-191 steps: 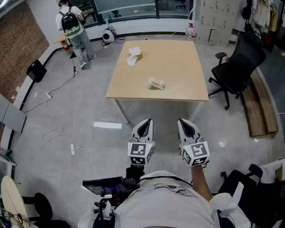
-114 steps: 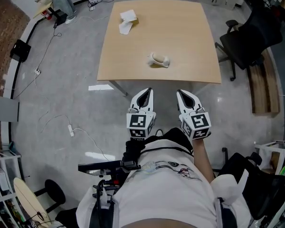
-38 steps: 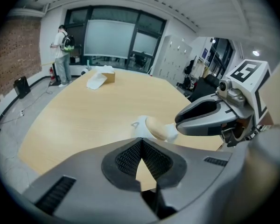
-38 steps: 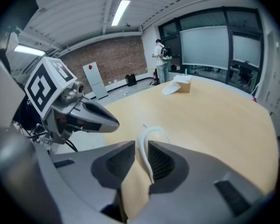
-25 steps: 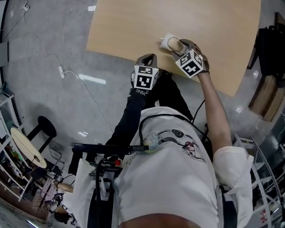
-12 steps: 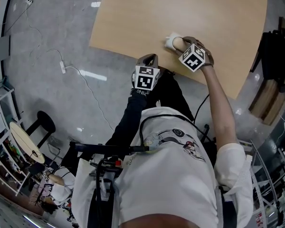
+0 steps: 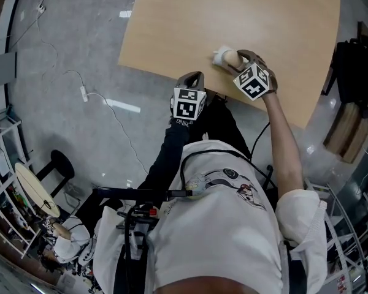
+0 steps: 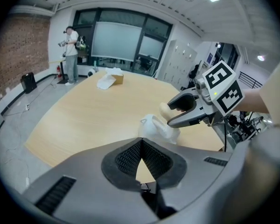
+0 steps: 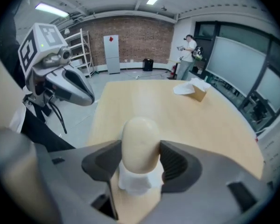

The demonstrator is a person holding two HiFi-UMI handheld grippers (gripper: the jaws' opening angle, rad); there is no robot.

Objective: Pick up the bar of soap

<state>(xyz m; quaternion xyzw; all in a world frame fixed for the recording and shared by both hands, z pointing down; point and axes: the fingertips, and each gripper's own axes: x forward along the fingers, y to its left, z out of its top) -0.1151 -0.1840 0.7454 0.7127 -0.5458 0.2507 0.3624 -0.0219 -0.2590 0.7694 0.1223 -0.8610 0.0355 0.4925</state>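
Note:
A cream oval bar of soap (image 9: 140,134) stands on end between the pads of my right gripper (image 9: 140,147), which is shut on it. A white soap dish (image 9: 137,181) lies right under the soap on the wooden table (image 7: 172,23). In the head view the soap (image 7: 231,56) and dish (image 7: 219,55) are near the table's front edge, with the right gripper (image 7: 235,60) over them. My left gripper (image 7: 193,77) hangs shut and empty just off that edge. The left gripper view shows the soap (image 8: 165,109), the dish (image 8: 155,127) and the right gripper (image 8: 189,110) ahead.
Crumpled white paper and a small cardboard box (image 8: 109,80) lie at the table's far end. A person (image 8: 71,50) stands beyond it by the windows. A black office chair (image 7: 349,60) is on the right, and a cable (image 7: 101,97) runs across the floor on the left.
The person walked up to the table with both grippers held low. In the last second the right gripper stays shut on the soap by the dish, and the left gripper barely moves.

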